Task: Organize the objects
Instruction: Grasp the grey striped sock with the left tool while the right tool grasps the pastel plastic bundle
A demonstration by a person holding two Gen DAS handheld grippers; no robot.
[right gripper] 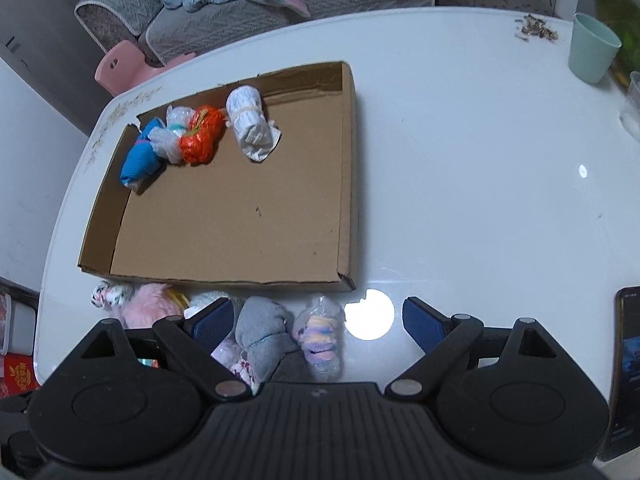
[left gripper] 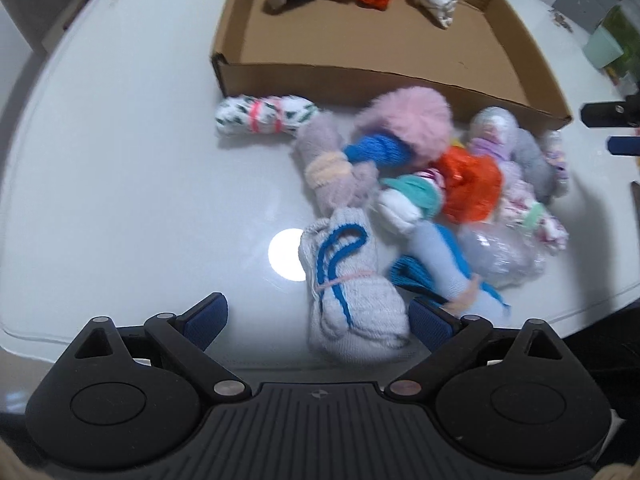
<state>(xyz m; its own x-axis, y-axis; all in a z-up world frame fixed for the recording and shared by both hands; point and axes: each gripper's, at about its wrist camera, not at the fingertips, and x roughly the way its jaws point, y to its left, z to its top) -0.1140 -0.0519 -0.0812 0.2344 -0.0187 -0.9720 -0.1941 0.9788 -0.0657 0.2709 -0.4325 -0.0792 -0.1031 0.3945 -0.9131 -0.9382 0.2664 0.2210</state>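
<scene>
You won't find much to read here. Only lettering: gold marks on the red box (right gripper: 18,374) at the left edge of the right wrist view, under the table edge, too small & blurred to make out. The phone (right gripper: 628,368) at the right edge shows a lit screen w/ faint lines of text, not legible. The cardboard tray (right gripper: 348,184) is plain, no print or label on the walls you see. The sock rolls carry patterns only, no words. Nothing legible in the left wrist view.
</scene>
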